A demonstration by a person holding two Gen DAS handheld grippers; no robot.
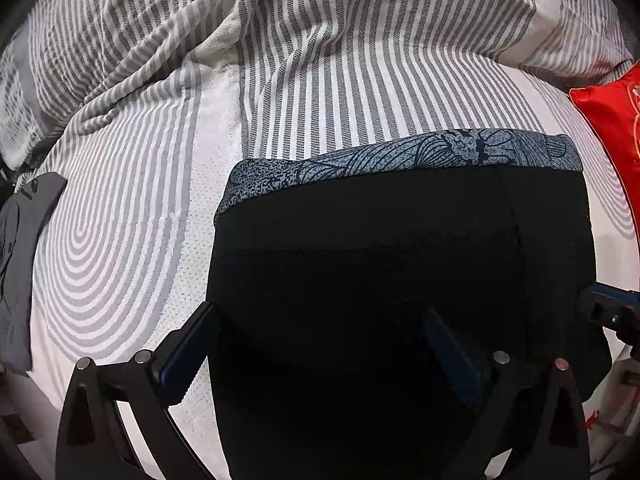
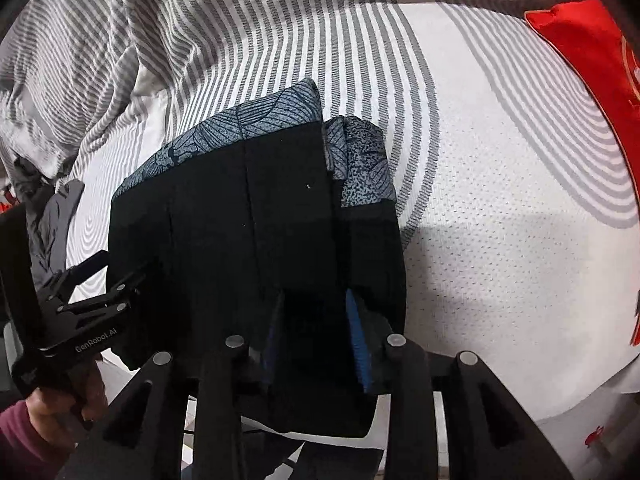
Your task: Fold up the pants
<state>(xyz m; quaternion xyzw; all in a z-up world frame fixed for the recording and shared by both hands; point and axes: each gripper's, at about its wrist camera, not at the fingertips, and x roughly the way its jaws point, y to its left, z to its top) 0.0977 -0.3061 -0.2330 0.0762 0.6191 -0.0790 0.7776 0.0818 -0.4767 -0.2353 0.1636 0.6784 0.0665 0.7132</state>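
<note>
The only writing that can be read is "GenRobot.AI", in pale letters on the black body of the left gripper (image 2: 120, 276), seen from the right wrist.

The pants (image 1: 380, 260) are black, with a blue-grey band (image 1: 400, 152) printed in dark leaf lines and speckles along their far edge. They lie folded into a compact stack on the bed (image 1: 132, 240), whose white cover carries grey curved stripes. In the right wrist view the pants (image 2: 248, 240) show an upper layer with a straight lengthwise seam and, peeking out on its right, a lower layer whose band turns down that side.

The left gripper (image 1: 320, 344) points steeply down with its jaws spread wide: one finger sits at the left edge of the pants over the cover, the other over the black cloth, neither pinching anything. The right gripper (image 2: 316, 332) stands partly open over the near right part of the pants, dark cloth between its blue pads (image 2: 360, 344); whether they press it I cannot tell.

Right of the pants lies open white cover up to a red cushion (image 2: 592, 52). Left of the pants there is bare cover, then a grey garment (image 1: 20, 248) at the bed's edge. Beyond the band, a rumpled striped blanket (image 1: 280, 40) begins.
</note>
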